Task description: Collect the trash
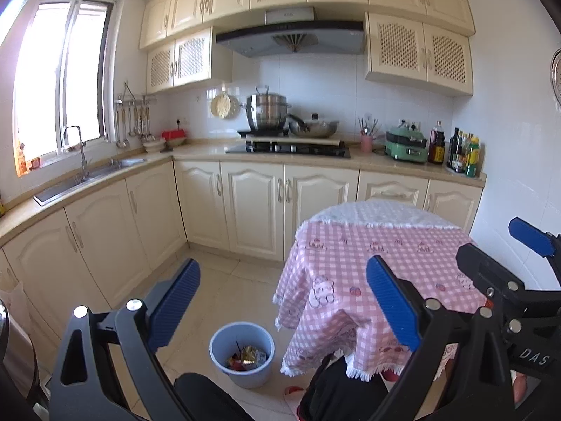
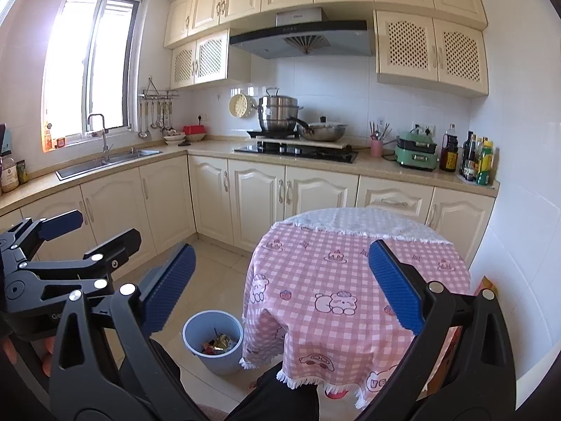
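Gaping ribbed tools (image 1: 284, 303) (image 2: 282, 286) (round plastic bin (image 1: 242, 352))

Trash (image 1: 246, 357) in bin (image 1: 224, 358) beside table (image 1: 378, 263)

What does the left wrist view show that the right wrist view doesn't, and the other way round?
Only the left wrist view shows the right gripper, open, at its right edge. Only the right wrist view shows the left gripper, open, at its left edge, plus jars on the counter left of the sink. Both show the blue bin with trash in it on the floor beside the pink-clothed table; no loose trash shows on the table.
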Motion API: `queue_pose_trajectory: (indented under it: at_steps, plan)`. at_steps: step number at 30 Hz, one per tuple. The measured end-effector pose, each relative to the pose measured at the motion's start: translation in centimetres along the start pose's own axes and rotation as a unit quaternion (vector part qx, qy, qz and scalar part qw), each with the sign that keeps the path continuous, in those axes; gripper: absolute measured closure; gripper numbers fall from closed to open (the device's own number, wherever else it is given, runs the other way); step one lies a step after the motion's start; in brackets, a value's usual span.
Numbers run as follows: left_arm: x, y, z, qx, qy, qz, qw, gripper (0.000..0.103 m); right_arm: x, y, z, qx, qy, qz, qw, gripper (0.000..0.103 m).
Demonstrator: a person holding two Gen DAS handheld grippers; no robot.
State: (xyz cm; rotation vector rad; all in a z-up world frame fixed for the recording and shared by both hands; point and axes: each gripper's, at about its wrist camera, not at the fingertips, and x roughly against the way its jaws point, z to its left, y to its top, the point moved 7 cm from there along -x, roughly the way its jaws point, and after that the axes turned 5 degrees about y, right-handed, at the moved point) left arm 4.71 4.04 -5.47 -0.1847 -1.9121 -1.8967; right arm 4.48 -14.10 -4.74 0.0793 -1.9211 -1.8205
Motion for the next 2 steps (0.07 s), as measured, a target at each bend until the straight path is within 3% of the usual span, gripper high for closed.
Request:
queue_pose_trajectory:
  at_steps: [2]
  plan:
    - [-1.42,-0.86,0.04,-0.001,0.001,0.021,0.9998,0.009,-1.13,-0.58,-0.29,-0.002,0.001,0.014,1.000,0.006]
